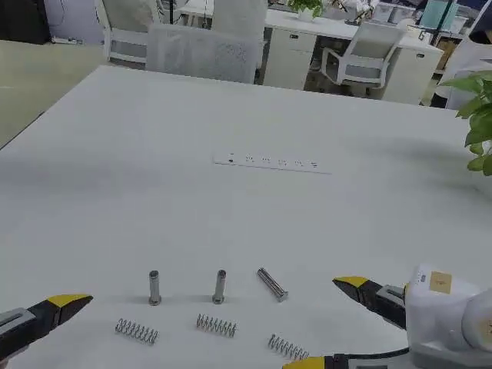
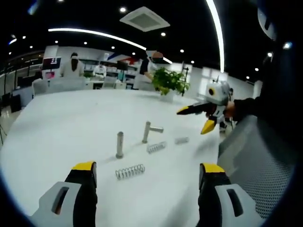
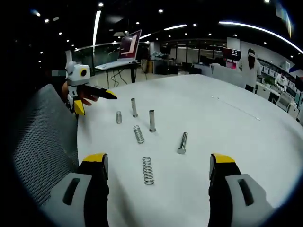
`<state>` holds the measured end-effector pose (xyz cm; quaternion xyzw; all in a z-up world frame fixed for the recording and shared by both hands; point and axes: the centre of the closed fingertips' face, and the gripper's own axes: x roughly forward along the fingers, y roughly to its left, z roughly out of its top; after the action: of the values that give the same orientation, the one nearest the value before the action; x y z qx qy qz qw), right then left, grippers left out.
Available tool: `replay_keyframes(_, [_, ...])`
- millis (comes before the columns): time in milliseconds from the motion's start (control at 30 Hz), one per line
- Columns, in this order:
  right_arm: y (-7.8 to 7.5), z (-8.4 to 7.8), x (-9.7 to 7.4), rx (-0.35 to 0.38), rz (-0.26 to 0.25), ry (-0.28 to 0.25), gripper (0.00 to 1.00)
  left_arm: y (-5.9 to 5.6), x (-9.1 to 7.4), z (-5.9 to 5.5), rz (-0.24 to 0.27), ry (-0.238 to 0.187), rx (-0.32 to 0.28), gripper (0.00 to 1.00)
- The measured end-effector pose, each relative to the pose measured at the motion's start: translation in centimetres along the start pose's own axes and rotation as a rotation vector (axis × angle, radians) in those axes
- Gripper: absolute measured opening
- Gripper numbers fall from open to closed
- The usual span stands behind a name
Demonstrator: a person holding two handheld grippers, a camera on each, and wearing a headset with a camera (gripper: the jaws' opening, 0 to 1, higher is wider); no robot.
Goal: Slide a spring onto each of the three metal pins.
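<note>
From the head view I counted three short silver metal pins and three small coiled wire springs on the white bench [image 1: 231,108], with every pin bare. Going left to right, the left pin [image 1: 154,287] stood upright on its wider end, and the left spring [image 1: 136,331] lay nearer me. The middle pin [image 1: 220,286] stood upright too, behind the middle spring [image 1: 216,326]. The right pin [image 1: 271,284] lay on its side at an angle, with the right spring [image 1: 287,347] in front of it. Each spring lay apart from its pin.

My yellow-tipped left gripper [image 2: 147,168] sat at the bottom left of the head view. Its own view showed the jaws spread wide around nothing. The yellow-tipped right gripper [image 3: 159,159], at the bottom right, was likewise spread and empty. Both were short of the parts, and the row of springs lay between me and the pins.

The head view gave me a flush socket strip [image 1: 269,162] set into the bench beyond the pins, and grey office chairs [image 1: 200,50] past the far edge. The left gripper view looked along the row to the right gripper, with a leafy green plant [image 2: 168,81] behind it and a grey mesh chair back [image 2: 255,156] close by. The right gripper view looked the other way, with the lying pin nearest and a tilted screen [image 3: 130,47] far off. People stood in the background of both gripper views.
</note>
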<state>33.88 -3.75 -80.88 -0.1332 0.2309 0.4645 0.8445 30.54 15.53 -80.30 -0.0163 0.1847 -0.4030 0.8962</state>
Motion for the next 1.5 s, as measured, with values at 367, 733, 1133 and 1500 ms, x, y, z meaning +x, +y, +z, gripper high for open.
replay_keyframes(367, [0.04,-0.18,0.07,-0.001,0.004,0.004,0.87,-0.01,0.03,-0.26,-0.004,0.01,-0.001,0.84])
replay_keyframes(733, [0.18,-0.26,0.17,-0.003,0.01,0.011,0.86,-0.12,0.14,-0.46,-0.007,0.018,-0.001,0.83])
replay_keyframes(1133, [0.11,-0.27,0.1,-0.004,0.007,0.015,0.86,-0.14,0.18,-0.3,-0.007,0.015,0.0,0.83])
replay_keyframes(1500, [0.11,-0.43,0.11,-0.008,0.005,0.022,0.86,0.07,0.09,-0.36,-0.002,0.011,-0.003,0.83])
